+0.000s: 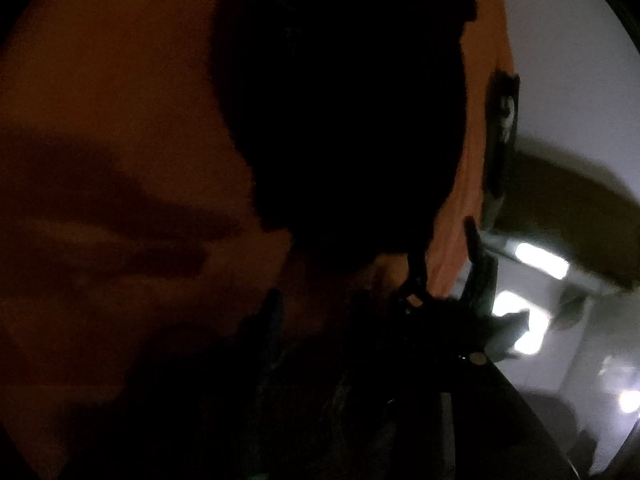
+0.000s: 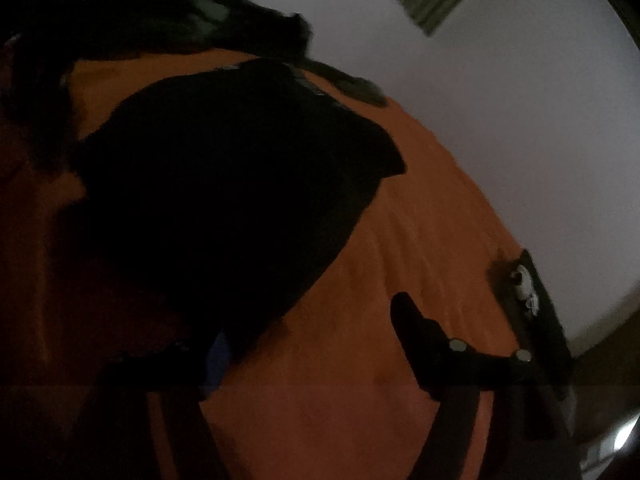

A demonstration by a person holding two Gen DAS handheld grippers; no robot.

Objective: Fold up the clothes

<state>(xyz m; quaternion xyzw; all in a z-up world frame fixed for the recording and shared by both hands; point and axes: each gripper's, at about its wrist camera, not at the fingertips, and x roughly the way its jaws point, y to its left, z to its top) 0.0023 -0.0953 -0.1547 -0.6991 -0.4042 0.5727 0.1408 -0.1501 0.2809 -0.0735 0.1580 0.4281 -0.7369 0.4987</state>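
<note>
A black garment [image 2: 224, 184] lies on the orange bed [image 2: 400, 260], with bare sheet to its right. The right hand-held gripper [image 2: 308, 328] gapes wide and empty beside a pale wall [image 2: 520, 120]. The left hand-held gripper [image 1: 372, 264] is too dark to judge.

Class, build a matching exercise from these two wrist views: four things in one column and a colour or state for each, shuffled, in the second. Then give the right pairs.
Column one:
1. bed sheet
2. garment being folded
3. wall
4. right gripper

Column two:
A. black, lying flat on the sheet
B. pale and plain
C. orange
D. fingers spread apart, nothing pressed between them

Pairs: 1-C, 2-A, 3-B, 4-D
</note>
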